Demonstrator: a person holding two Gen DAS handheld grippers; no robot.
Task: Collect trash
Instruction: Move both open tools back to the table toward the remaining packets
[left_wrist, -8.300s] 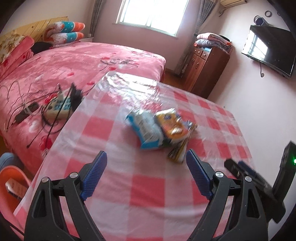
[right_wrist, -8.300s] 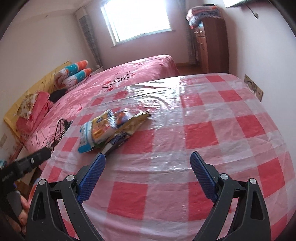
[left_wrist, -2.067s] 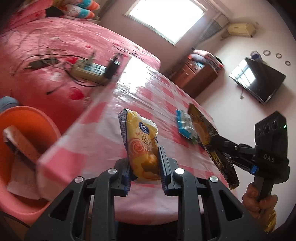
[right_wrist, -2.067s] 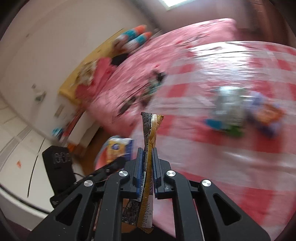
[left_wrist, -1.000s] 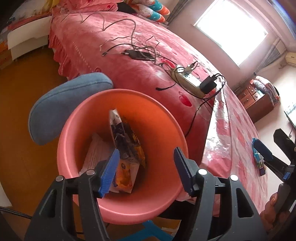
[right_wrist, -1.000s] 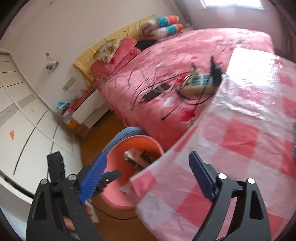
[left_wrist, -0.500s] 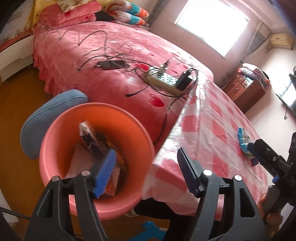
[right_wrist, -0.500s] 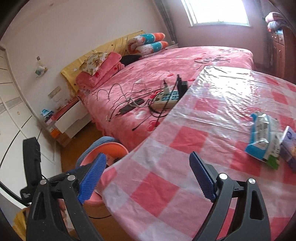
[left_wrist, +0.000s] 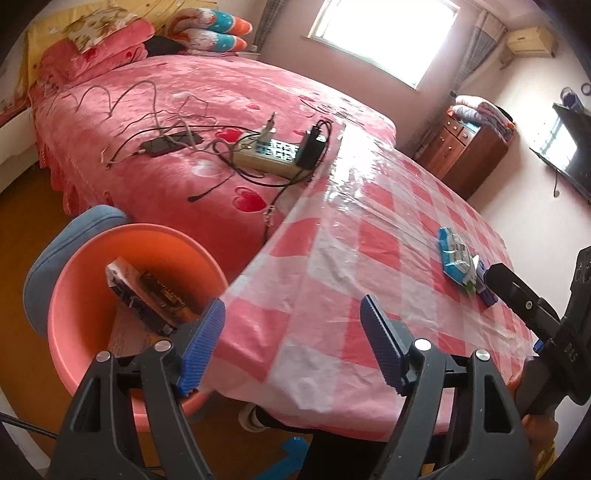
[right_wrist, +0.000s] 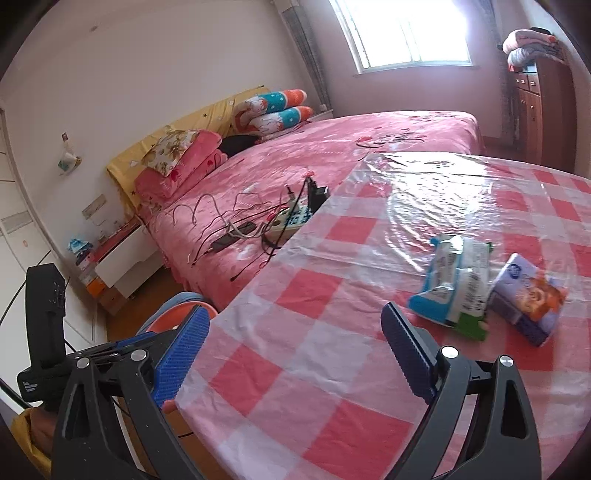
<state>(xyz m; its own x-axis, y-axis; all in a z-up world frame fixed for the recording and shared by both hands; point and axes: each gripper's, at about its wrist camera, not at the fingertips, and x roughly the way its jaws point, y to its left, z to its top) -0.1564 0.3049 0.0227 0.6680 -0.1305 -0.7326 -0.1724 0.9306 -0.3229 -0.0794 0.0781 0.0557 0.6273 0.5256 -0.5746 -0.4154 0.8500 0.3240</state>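
Both grippers were holding snack wrappers a moment ago – now those wrappers (left_wrist: 155, 295) lie in the orange bin (left_wrist: 79, 266) beside the table. The left gripper (left_wrist: 291, 343) has just been spreading its jaws, with nothing between them. The right gripper (right_wrist: 291, 354) is wide apart and empty too. Both have swung back over the checked tablecloth (right_wrist: 332, 314). Two pieces of trash are still there – a blue packet (right_wrist: 454, 280) and a purple packet (right_wrist: 528, 299) just beside it, so the job is about half done

Two wrappers (left_wrist: 147, 295) lie in the bin (left_wrist: 74, 295) left of the table (left_wrist: 332, 295); perhaps two packets (right_wrist: 454, 284) lie on it.
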